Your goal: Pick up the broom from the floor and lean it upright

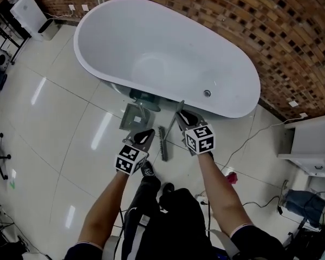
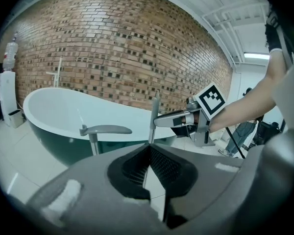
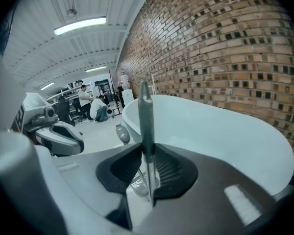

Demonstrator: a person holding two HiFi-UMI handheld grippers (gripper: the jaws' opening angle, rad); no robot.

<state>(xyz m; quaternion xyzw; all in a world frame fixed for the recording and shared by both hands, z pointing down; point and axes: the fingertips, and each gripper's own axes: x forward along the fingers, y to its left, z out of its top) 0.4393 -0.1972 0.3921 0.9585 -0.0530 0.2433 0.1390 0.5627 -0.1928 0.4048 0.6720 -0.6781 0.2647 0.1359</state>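
The broom's grey handle (image 3: 146, 119) stands upright between the pads of my right gripper (image 3: 148, 153), which is shut on it. In the head view the right gripper (image 1: 180, 116) holds the handle near its top. The brush head (image 1: 163, 144) hangs below it, close to the floor, in front of the bathtub (image 1: 168, 53). My left gripper (image 1: 147, 135) is just left of the brush head, apart from it. In the left gripper view its jaws (image 2: 148, 151) meet at the tips with nothing between them, and the broom handle (image 2: 154, 112) shows ahead in the right gripper (image 2: 179, 120).
A grey dustpan (image 1: 131, 118) with an upright handle (image 2: 106, 129) stands by the tub's near side. A white cabinet (image 1: 314, 145), cables (image 1: 249, 140) and clutter lie at the right. A white appliance (image 1: 32, 15) stands far left. The brick wall (image 1: 292, 31) runs behind the tub.
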